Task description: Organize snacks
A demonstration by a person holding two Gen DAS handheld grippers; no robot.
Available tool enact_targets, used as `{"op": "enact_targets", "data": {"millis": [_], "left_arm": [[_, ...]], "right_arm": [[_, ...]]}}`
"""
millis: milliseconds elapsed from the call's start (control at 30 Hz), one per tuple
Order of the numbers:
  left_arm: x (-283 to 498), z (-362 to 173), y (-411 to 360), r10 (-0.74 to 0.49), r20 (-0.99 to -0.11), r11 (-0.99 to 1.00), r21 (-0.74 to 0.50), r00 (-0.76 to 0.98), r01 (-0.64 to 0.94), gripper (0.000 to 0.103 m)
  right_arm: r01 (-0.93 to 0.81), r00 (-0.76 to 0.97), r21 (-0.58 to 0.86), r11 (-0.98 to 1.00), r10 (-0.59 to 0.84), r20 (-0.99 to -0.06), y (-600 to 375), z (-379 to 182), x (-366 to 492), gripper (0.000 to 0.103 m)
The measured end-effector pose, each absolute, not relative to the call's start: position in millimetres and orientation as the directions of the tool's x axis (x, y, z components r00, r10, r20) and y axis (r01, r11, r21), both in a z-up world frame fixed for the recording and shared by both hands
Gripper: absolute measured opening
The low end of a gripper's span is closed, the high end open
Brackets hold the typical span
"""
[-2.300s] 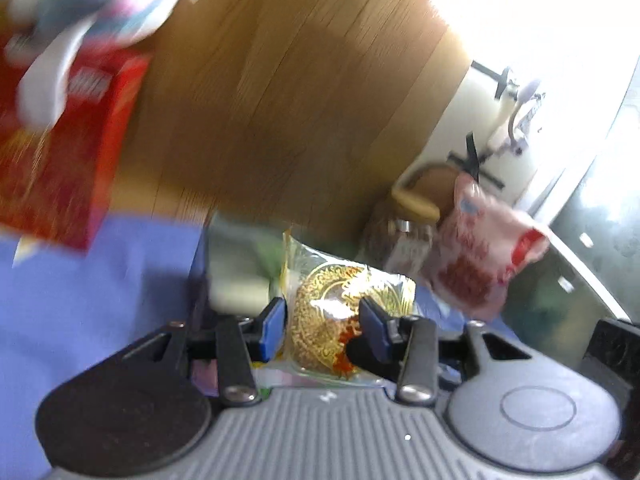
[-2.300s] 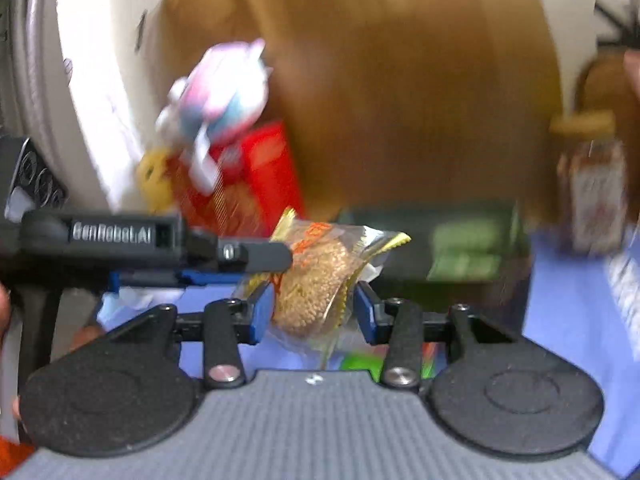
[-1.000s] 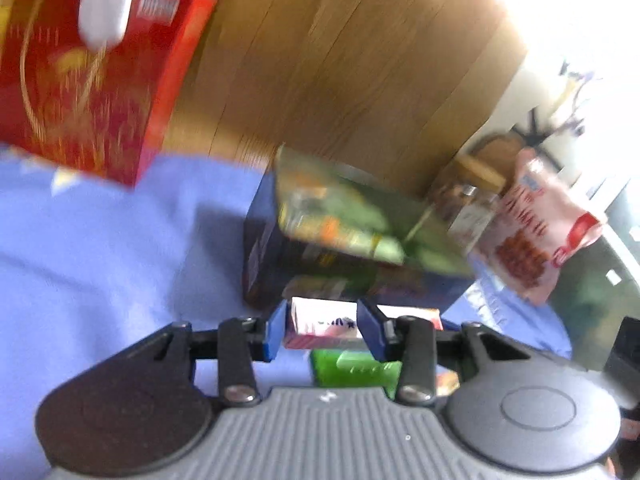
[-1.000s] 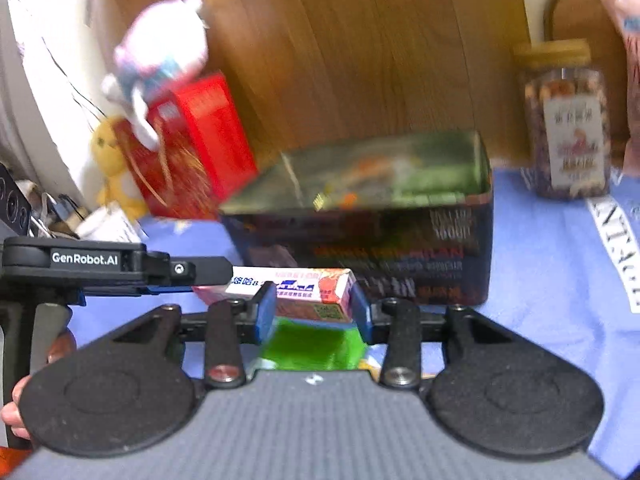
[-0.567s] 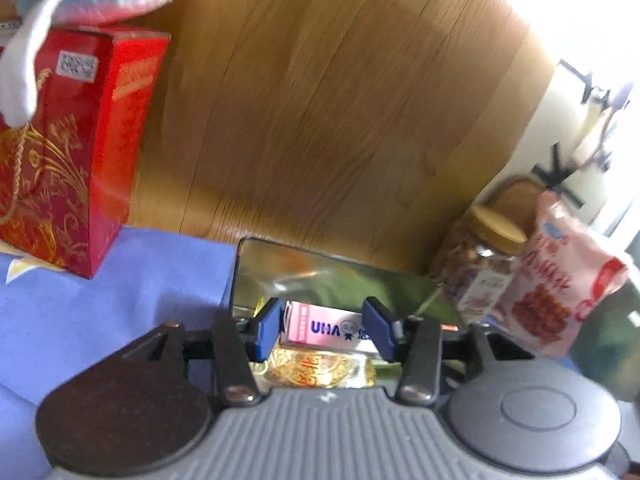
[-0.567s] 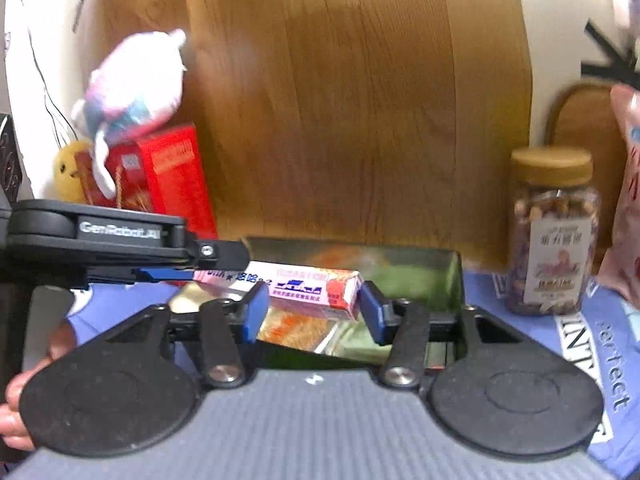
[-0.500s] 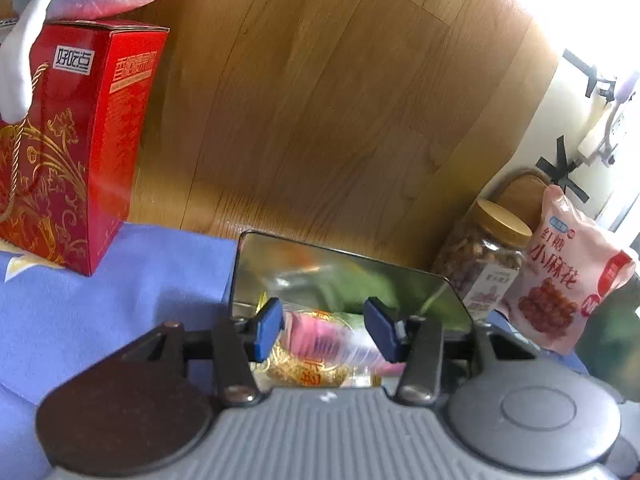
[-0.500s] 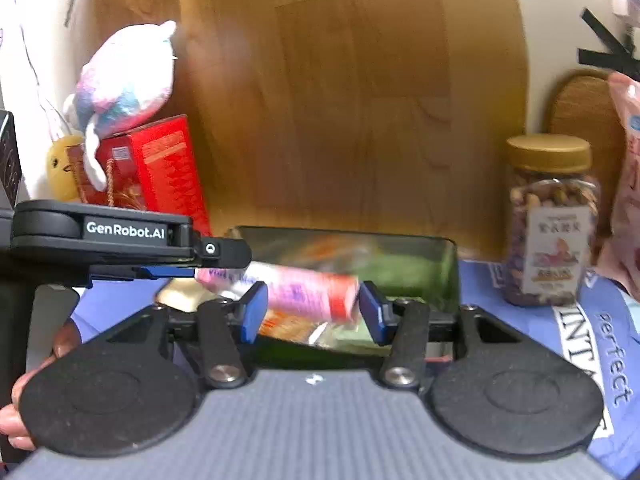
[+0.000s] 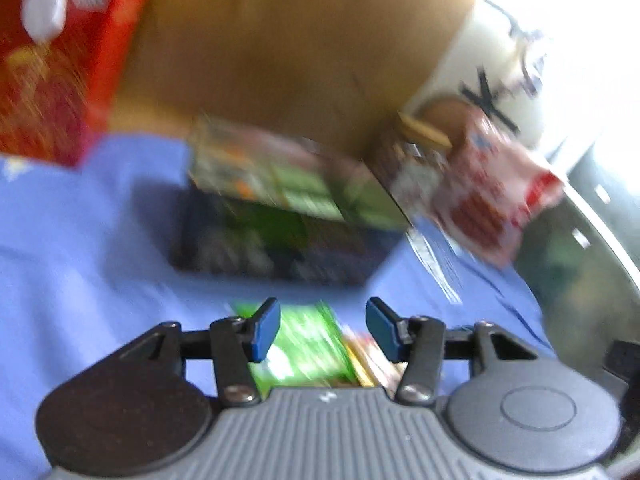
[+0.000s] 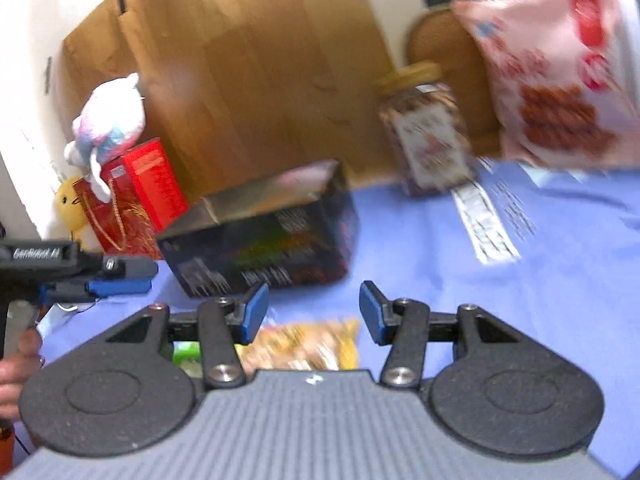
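Both tools hang with their jaws spread and nothing between them: the left tool [image 9: 322, 330] over a green snack packet [image 9: 304, 344], the right tool [image 10: 310, 312] over a yellow crinkly snack packet [image 10: 304, 344]. Both packets lie on the blue cloth [image 10: 520, 300] at its near edge, in front of the open dark tin box [image 10: 260, 248].

They look light, soft and slippery, with brittle contents, I'd guess; a pinch across the flat middle or on a sealed end seems safest, and gently.

Most print is smeared. The left tool's side [image 10: 36, 254] seems to read "GenRobot.AI", blurred. The labels on the nut jar [image 10: 428, 132] and the pink-and-red bag [image 10: 560, 80] are unreadable.
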State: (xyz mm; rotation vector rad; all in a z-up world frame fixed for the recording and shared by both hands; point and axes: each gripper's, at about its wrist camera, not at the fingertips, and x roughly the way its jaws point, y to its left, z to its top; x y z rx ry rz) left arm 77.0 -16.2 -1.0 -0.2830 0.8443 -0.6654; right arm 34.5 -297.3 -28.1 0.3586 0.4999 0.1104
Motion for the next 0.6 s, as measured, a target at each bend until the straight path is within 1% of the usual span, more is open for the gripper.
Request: {"op": "enact_targets", "data": {"millis": [100,200,333,400,467,500,533,567,600], "left_arm": [[73.3,-12.3,-35.7,-0.683,-0.623,0.728,-0.537,0.382,0.427,0.048],[72.1,-21.4,-55.2,-0.698,-0.652,0.707,-0.565,0.295,0.424,0.048],[77.1,-35.1,-69.5,-0.672,-0.689,0.733,-0.564,0.273,0.381,0.048],[84.7,-40.6,-73.1,-0.659,-0.698,0.747,-0.565,0.280,0.350,0.048],[89.7,-45.8,-74.3,-0.670,-0.692,0.739,-0.591,0.268,0.323,0.048],[92.6,-48.3,-75.3,-0.679,-0.686,0.732,-0.606,0.262,0.310,0.048],[95.1,-49.8,-76.9,-0.682,-0.683,0.730,-0.615,0.262,0.299,0.048],[95.2,-50.2,-78.5,-0.679,-0.683,0.734,-0.612,0.271,0.296,0.047],[94.9,-50.0,-80.4,-0.673,-0.685,0.739,-0.605,0.279,0.296,0.040]], "right_arm": [[0.012,0.845,0.431,0.902,0.221,-0.487,-302.6,-39.3,31.0,0.053],[0.033,0.826,0.505,0.863,0.261,-0.499,-310.9,-47.6,30.8,0.053],[0.078,0.802,0.644,0.761,0.336,-0.495,-329.5,-61.1,37.7,0.052],[0.084,0.794,0.698,0.712,0.375,-0.478,-334.4,-65.9,43.6,0.051],[0.087,0.787,0.714,0.695,0.391,-0.477,-334.0,-67.9,51.3,0.045],[0.082,0.779,0.724,0.685,0.409,-0.476,-332.5,-70.4,55.3,0.035],[0.084,0.776,0.728,0.680,0.414,-0.477,-330.9,-73.8,58.2,0.029],[0.086,0.780,0.728,0.680,0.409,-0.474,-330.3,-74.9,58.3,0.027],[0.085,0.782,0.730,0.678,0.408,-0.471,-331.0,-75.1,57.4,0.023]]}}
